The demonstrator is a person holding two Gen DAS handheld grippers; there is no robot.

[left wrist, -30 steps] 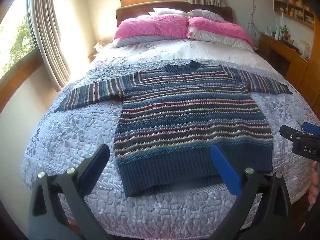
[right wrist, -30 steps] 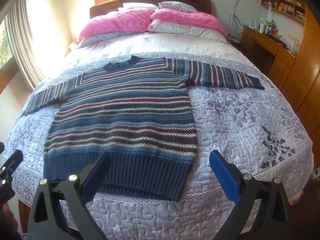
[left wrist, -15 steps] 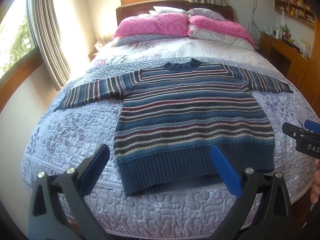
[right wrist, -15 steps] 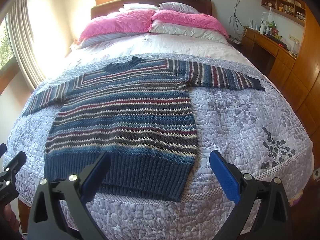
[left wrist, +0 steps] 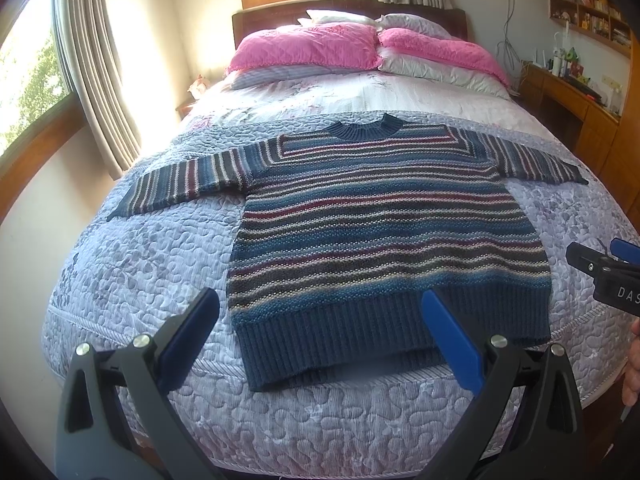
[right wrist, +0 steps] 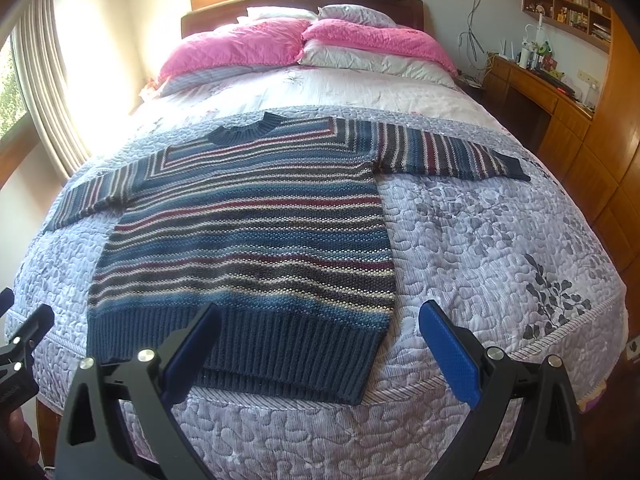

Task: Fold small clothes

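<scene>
A bedroom in daylight: a wide bed [left wrist: 132,264] under a lilac quilted cover fills both views, with pink pillows [left wrist: 308,48] at 12 o'clock against the headboard. At 2 o'clock a wooden desk [right wrist: 532,80] and a wall shelf [right wrist: 568,0] hold small bottles and books — too small to name each.

The striped sweater [left wrist: 380,224] lies flat on the foot half of the bed, sleeves spread toward 9 and 3 o'clock, collar at 12, ribbed hem hanging a little over the mattress edge at 6. I judge the thick knit to be soft, limp and somewhat heavy; it will sag and stretch if lifted by one point, so the cuffs or the hem corners are good places to take hold.

The left gripper [left wrist: 320,340] and the right gripper [right wrist: 320,340] hang above the hem — both jaws spread wide, holding nothing.
</scene>
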